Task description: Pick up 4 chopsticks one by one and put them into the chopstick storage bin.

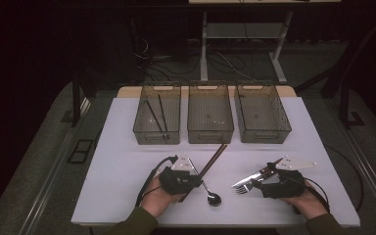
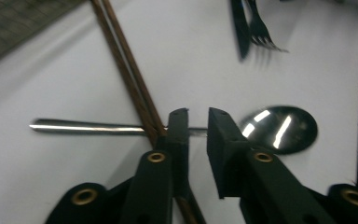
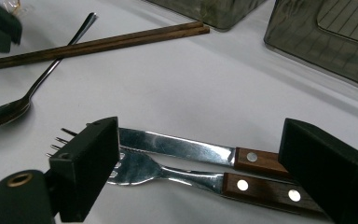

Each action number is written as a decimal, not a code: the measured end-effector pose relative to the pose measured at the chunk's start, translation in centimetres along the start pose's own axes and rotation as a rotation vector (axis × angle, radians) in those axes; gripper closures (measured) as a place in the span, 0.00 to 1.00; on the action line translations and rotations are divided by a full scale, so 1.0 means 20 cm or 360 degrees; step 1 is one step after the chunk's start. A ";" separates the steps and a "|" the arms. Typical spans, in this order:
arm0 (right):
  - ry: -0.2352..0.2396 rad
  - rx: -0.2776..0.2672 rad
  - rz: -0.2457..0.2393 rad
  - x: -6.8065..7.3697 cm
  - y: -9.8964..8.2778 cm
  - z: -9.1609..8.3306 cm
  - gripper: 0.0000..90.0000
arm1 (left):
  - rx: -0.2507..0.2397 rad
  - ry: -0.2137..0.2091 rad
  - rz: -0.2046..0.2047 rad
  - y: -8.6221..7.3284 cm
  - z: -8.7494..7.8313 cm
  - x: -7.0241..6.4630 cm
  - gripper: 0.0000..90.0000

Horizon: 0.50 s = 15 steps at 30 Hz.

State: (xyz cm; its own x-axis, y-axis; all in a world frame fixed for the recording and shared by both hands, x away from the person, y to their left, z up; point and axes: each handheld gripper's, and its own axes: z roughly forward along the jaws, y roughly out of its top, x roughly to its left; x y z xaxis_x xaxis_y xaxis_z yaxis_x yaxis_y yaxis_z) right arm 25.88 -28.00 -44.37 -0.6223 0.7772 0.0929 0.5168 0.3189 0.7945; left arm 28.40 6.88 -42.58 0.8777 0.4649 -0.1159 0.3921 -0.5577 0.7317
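Where the left jaws stand: the left gripper is low over the counter, its jaws a narrow gap apart and pinching nothing.
Between the left jaws: the spoon has its thin handle crossing the gap just past the tips, with the bowl lying beyond the outer side of one jaw.
Beside the left jaws: the chopsticks run slantwise under the other jaw's tip and over the spoon handle. Which of the two this gripper is meant to take is hard to tell, as that spot is blurred.
Why so low: probably to line up on a thin piece lying flat, which needs the tips almost on the surface.
Right jaws: the right gripper is spread wide and grips nothing.
Between the right jaws: the knife and fork lie side by side, wooden handles towards one jaw and blade and tines towards the other, so closing would likely catch both.
Beyond both jaws: three bins stand in a row, the left one already holding dark sticks, which suggests one kind per bin.
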 end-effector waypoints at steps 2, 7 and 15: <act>-0.0002 0.0001 0.0004 0.00 0.00 0.00 0.14 | -0.0006 0.0015 -0.0020 0.02 0.01 0.03 0.82; -0.0002 0.0003 0.0008 0.00 0.00 0.00 0.14 | 0.0004 0.0049 -0.0050 0.07 0.05 0.11 0.79; 0.0001 0.0002 0.0013 0.00 0.00 0.00 0.14 | 0.0022 0.0088 -0.0086 0.15 0.17 0.16 0.81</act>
State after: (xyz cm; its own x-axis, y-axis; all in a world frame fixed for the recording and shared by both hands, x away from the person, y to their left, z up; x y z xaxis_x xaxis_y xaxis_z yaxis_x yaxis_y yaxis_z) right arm 25.90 -28.07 -44.35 -0.6185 0.7794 0.0997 0.5224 0.3131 0.7931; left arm 33.31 4.46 -43.03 0.8385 0.5320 -0.1175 0.4428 -0.5398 0.7159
